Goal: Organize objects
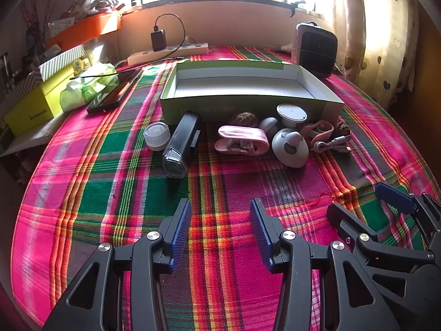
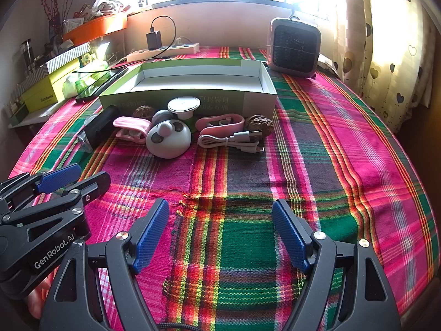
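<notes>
Both hand-held grippers, your left [image 1: 220, 215] and your right [image 2: 220, 218], hang with jaws spread wide and nothing between them, above the near part of the plaid desk [image 2: 344, 143]. Toward the far edge sits a shallow green box [image 2: 190, 82], white inside and bare. Pressed against its near wall lies a clutter: a black lamp [image 1: 182, 144], a clear cap [image 1: 156, 135], two pink clips, a white panda gadget [image 2: 168, 138], a coiled white cable [image 2: 231, 140] and walnuts.
</notes>
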{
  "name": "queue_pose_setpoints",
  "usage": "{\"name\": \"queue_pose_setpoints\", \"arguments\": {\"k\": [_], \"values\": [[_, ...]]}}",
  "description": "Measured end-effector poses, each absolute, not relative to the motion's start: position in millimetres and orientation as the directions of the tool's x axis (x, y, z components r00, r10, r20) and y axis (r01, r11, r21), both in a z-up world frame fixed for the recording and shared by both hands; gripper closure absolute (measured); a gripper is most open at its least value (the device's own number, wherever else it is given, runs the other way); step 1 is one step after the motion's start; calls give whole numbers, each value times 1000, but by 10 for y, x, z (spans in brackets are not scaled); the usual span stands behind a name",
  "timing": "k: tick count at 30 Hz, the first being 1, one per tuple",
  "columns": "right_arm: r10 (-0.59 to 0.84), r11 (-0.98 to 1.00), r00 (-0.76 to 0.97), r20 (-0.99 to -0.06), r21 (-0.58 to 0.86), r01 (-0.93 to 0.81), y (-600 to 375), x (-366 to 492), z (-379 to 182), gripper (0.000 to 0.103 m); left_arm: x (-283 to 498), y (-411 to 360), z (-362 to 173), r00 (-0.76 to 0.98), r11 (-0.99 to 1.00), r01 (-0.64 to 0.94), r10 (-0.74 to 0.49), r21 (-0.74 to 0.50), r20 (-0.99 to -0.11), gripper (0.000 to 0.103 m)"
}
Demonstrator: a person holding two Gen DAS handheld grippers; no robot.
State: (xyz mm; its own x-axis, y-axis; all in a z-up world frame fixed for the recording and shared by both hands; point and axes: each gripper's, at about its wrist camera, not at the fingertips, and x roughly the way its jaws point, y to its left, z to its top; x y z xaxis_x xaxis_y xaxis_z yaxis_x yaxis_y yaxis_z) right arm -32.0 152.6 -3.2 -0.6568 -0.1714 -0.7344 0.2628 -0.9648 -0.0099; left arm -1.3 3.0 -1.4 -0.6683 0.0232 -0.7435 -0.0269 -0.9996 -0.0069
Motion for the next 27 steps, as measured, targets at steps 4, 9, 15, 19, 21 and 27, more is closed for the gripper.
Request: {"name": "queue_pose_setpoints", "arguments": {"k": [4,9,15,19,21,27], "values": [[-171,-965,-656,-735,-10,263,1524,-323,-27,26,-15,29,-3,-669,-1000,-30,25,-7,-743,60],[-170,-965,-657,-734,-11,262,1525,-319,-29,26,-14,39,5,-669,-1000,-29,25,-7,-743,60],[-170,-965,-657,-735,-11,262,1526,-325,-25,26,-14,35,4,-669,-1000,-30,26,-8,-743,60],[-173,-964,-656,-735,-11,266,1526,-322,-28,26,-18,38,10,-669,-999,-31,26,-7,-743,60],[-174,-963,-655,-736,-11,268,1522,-323,-27,26,-18,40,12,-669,-999,-31,26,-7,-743,60],[-176,-962,-654,-736,-12,273,1518,-327,-25,26,-18,48,15,-669,-999,-33,26,-6,-743,60]]}}
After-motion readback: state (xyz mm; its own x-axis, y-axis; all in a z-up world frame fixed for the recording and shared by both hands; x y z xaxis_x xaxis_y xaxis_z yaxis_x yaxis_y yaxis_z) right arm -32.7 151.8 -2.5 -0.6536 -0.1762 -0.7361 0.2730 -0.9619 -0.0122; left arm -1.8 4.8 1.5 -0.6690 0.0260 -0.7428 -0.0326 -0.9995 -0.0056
